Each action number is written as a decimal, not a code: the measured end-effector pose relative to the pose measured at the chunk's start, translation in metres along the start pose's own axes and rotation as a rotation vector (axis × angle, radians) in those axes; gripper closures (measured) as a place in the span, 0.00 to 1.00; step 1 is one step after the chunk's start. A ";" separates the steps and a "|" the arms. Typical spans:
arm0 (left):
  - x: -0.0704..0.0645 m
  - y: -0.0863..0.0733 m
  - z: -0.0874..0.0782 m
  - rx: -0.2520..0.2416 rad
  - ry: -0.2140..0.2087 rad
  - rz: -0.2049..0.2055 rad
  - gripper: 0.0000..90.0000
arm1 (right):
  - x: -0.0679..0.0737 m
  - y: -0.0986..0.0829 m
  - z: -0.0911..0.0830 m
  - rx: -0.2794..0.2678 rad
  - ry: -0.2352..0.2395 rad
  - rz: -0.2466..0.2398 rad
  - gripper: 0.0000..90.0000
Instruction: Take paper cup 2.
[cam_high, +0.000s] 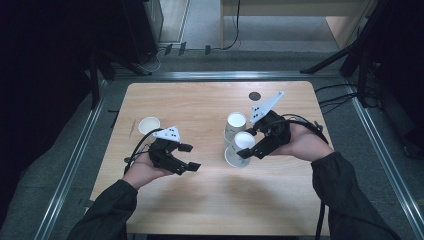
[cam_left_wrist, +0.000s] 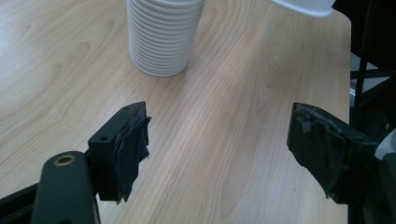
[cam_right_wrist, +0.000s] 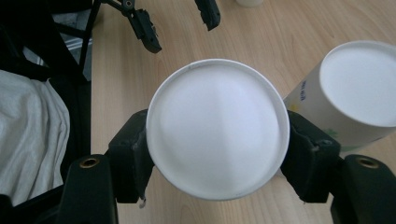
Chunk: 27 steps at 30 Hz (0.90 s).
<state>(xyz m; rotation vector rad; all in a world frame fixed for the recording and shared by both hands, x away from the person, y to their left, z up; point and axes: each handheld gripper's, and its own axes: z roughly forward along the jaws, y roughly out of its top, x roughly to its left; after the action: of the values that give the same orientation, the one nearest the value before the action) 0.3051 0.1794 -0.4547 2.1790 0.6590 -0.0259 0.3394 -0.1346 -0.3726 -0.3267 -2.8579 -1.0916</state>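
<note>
An upside-down stack of white paper cups (cam_high: 233, 158) stands right of the table's middle; its ribbed rims (cam_left_wrist: 161, 37) rest on the wood. My right gripper (cam_high: 247, 145) is shut on the topmost cup (cam_right_wrist: 217, 135), one jaw on each side, with the cup's flat base facing the camera. Just beyond it a second upside-down cup (cam_high: 236, 124) with a printed side (cam_right_wrist: 355, 98) stands close by. My left gripper (cam_high: 191, 157) is open with nothing between its jaws, level with the stack and to its left, pointing at it; it also appears as the left gripper (cam_right_wrist: 175, 21) at the far edge.
An upright white cup (cam_high: 149, 125) stands behind the left hand. A small dark disc (cam_high: 255, 96) lies near the table's (cam_high: 210, 200) far edge. Beyond the table are dark stands and cables (cam_high: 345, 97) on the floor. White cloth (cam_right_wrist: 28, 140) hangs past the table's edge.
</note>
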 end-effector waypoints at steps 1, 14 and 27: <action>0.000 0.000 0.001 0.002 -0.002 0.005 0.22 | 0.000 -0.002 0.002 -0.008 0.003 0.001 0.38; -0.004 0.002 0.005 0.003 -0.037 0.028 0.22 | 0.002 -0.030 0.034 -0.082 0.050 0.039 0.38; -0.008 0.004 0.012 0.004 -0.083 0.063 0.22 | 0.004 -0.042 0.049 -0.144 0.071 0.066 0.38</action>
<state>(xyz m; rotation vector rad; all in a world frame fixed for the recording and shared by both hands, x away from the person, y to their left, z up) 0.3024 0.1654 -0.4575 2.1889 0.5435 -0.0838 0.3265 -0.1318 -0.4365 -0.3795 -2.6930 -1.2727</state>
